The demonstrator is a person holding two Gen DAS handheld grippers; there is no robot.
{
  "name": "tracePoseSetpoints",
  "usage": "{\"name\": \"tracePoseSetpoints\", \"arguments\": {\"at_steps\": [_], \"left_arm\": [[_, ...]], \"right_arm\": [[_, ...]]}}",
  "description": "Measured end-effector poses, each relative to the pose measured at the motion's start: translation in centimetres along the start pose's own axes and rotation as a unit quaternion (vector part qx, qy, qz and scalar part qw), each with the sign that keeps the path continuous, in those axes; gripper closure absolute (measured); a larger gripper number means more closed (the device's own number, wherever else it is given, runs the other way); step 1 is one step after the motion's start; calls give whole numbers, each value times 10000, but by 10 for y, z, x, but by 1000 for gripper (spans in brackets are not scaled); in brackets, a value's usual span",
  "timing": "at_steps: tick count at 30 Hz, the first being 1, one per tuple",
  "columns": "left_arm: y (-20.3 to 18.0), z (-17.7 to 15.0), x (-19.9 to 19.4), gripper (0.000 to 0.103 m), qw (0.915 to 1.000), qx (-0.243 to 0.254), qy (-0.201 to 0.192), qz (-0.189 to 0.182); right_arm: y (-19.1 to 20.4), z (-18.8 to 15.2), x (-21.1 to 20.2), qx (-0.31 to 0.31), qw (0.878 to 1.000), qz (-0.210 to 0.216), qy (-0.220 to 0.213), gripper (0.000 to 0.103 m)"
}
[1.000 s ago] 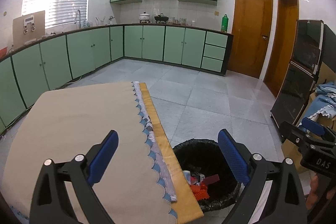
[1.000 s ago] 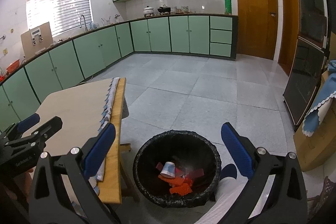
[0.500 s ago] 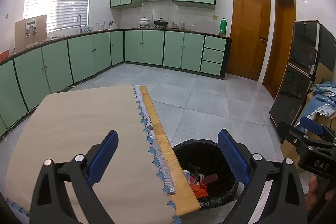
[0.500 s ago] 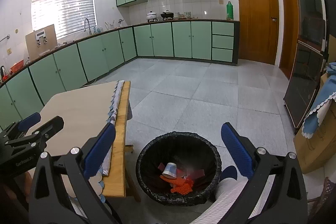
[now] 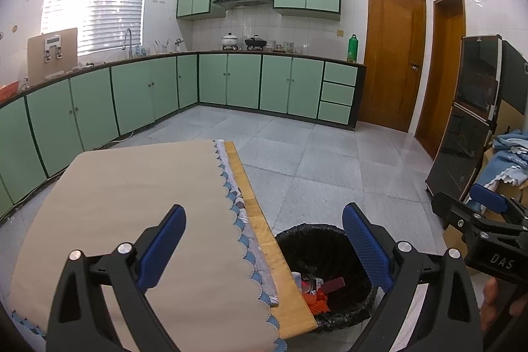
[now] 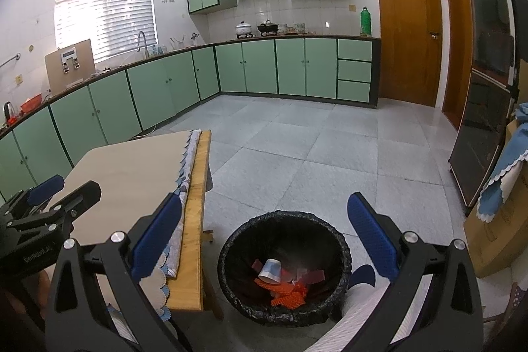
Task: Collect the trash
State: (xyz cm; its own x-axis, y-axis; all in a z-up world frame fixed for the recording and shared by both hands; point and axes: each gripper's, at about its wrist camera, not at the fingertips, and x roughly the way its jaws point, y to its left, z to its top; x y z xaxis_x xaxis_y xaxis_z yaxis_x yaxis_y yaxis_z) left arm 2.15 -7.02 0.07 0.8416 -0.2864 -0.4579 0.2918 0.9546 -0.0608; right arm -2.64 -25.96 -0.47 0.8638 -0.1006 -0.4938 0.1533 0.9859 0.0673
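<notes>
Trash (image 6: 280,282) sits inside the black bin (image 6: 227,253) at lower centre, below the right hand-held gripper (image 6: 264,240); both hand-held grippers are spread wide, holding nothing.

Wooden table (image 5: 264,240), beige scalloped cloth (image 5: 132,203) on it

Your left gripper (image 5: 264,240) and right gripper (image 6: 264,235) share one build: black angular frames, silver screw heads at the joints, finger pads (image 5: 366,248) of textured blue. White lettering reads "DAS" on the right one's body and what looks like "GenRobot.AI" on the left's. Bare skin of your right hand (image 5: 491,302) shows at its handle.
</notes>
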Motion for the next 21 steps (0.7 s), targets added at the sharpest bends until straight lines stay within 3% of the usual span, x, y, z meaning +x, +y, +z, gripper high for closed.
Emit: {"name": "tracePoseSetpoints", "arguments": {"at_steps": [21], "left_arm": [[4,1,0,9,10000,-35,7,2]], "right_arm": [[7,1,0,-40,10000,31,-35,5]]}}
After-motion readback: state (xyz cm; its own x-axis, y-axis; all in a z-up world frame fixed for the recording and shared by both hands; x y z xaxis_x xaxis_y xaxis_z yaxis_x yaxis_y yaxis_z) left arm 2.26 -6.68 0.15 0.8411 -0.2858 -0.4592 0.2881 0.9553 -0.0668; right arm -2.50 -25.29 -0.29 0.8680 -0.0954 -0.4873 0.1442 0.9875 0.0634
